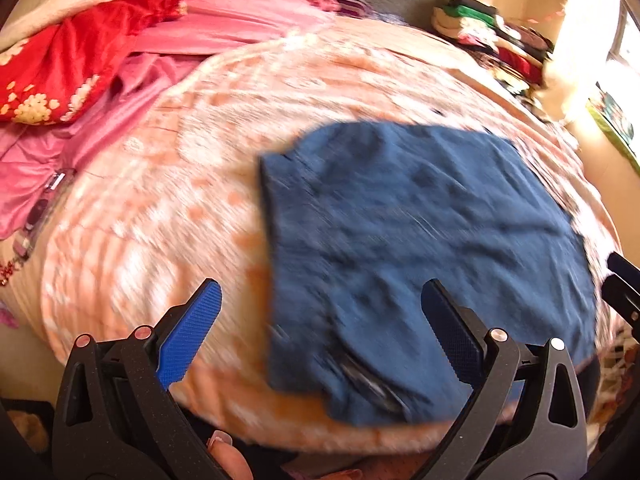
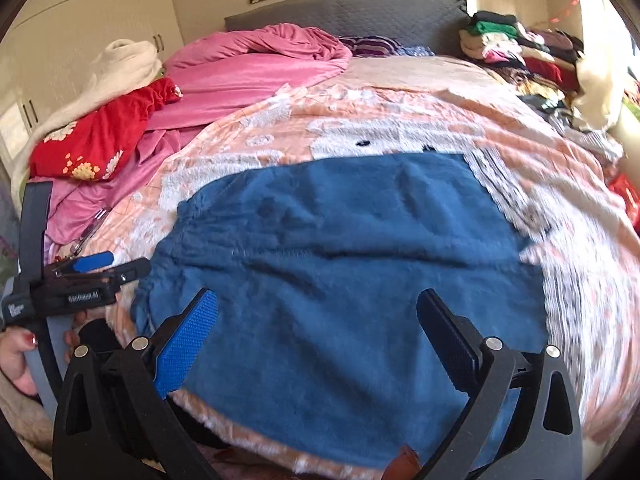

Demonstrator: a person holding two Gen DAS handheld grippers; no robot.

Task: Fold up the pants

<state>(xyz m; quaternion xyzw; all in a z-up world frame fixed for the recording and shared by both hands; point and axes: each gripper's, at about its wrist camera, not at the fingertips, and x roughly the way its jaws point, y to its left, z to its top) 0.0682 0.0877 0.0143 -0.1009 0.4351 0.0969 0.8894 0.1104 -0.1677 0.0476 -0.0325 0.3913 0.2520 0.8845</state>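
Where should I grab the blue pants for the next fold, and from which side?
Probably the near left corner of the pants, where the edge lies nearest the left gripper. Come in low from the left: the cloth lies flat on the blanket, so one finger must slide under the edge. The right gripper hovers open over the near hem.

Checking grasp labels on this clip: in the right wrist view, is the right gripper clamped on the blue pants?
No, the right gripper has its fingers spread wide apart above the blue pants, which lie flat on the blanket.
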